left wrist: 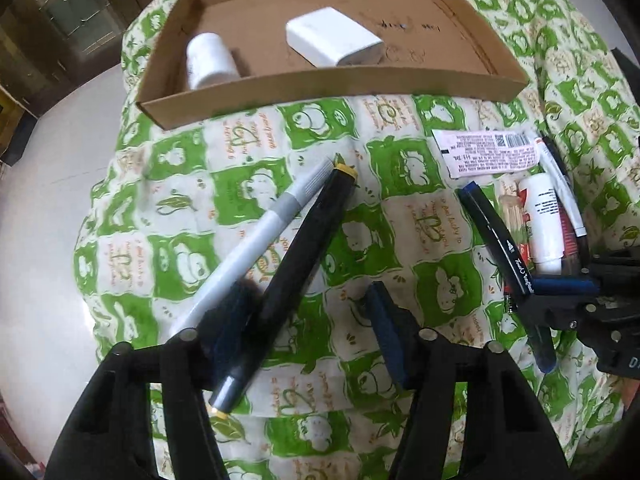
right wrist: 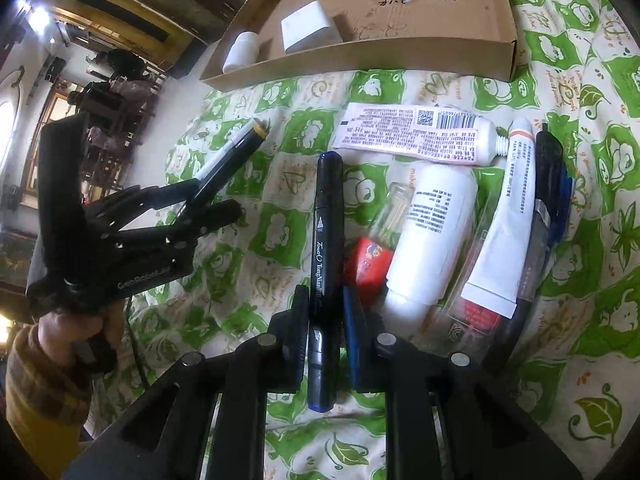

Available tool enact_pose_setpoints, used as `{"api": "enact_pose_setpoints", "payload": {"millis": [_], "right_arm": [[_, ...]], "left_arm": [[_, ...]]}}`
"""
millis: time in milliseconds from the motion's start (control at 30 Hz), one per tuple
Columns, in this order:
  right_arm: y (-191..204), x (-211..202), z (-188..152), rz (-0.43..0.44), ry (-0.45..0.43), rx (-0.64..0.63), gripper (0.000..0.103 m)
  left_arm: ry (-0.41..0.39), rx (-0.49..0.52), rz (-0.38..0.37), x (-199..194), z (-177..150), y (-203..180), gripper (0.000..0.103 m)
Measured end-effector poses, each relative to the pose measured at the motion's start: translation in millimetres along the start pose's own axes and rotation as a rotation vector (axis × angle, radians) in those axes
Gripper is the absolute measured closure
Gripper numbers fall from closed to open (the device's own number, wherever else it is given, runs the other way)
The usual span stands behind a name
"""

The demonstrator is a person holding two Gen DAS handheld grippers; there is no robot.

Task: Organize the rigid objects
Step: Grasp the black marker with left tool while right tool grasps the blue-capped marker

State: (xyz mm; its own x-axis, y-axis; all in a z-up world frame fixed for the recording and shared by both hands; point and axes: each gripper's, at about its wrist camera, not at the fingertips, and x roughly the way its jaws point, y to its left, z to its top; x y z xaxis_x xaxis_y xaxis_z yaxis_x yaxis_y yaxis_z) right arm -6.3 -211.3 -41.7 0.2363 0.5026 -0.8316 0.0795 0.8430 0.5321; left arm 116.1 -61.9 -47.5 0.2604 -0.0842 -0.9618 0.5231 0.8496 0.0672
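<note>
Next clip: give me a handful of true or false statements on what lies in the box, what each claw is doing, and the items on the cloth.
1. The brown cardboard box holds a white rectangular block and a small white cylindrical bottle. True.
2. The right claw is shut on the black marker with blue ends. True.
3. The left claw is clamped on the grey marker. False: its jaws stand apart around the black marker with yellow ends, pads not pressing it; the grey one lies beside it.
4. The white and pink tube with a barcode lies inside the box. False: it lies on the green and white patterned cloth.
</note>
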Motion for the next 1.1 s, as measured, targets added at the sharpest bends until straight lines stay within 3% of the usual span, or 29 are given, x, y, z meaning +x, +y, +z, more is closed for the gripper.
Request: {"api": "enact_pose_setpoints", "payload": {"millis": [100,167,200,467,567,667,1100], "right_arm": [[3,3,2,-0.004,0.0,-0.005,0.088],[9,7,6,-0.009,0.002,-0.027,0.088],[11,8,7,-0.01,0.003,-0.036,0.088],[22,31,22,-0.042,0.046,-0.07,0.088],[27,26,19,-0.003,0.042,-0.075,0.088],[33,23,12,0.03,0.054,-0.078,0.088],[31,31,5,-0.031,0.063,-0.093,0.088]], "left_arm": [[-0.008,-0.051,-0.017,1,3,-1,0.064],[-0.002,-0.092,-0.022,2,4,2,0.083],[0.008,-0.126,-0.042,2,2,4,0.084],[0.051,-0.264,-0.099,2,-25,-1,0.089],[0.072,-0.305,-0.133,5,-36,-8,0.089],[0.067,-0.305,-0.11,3,-38,-11,0.089],[0.06,-0.311,-0.104,7,-42,-12,0.089]]}}
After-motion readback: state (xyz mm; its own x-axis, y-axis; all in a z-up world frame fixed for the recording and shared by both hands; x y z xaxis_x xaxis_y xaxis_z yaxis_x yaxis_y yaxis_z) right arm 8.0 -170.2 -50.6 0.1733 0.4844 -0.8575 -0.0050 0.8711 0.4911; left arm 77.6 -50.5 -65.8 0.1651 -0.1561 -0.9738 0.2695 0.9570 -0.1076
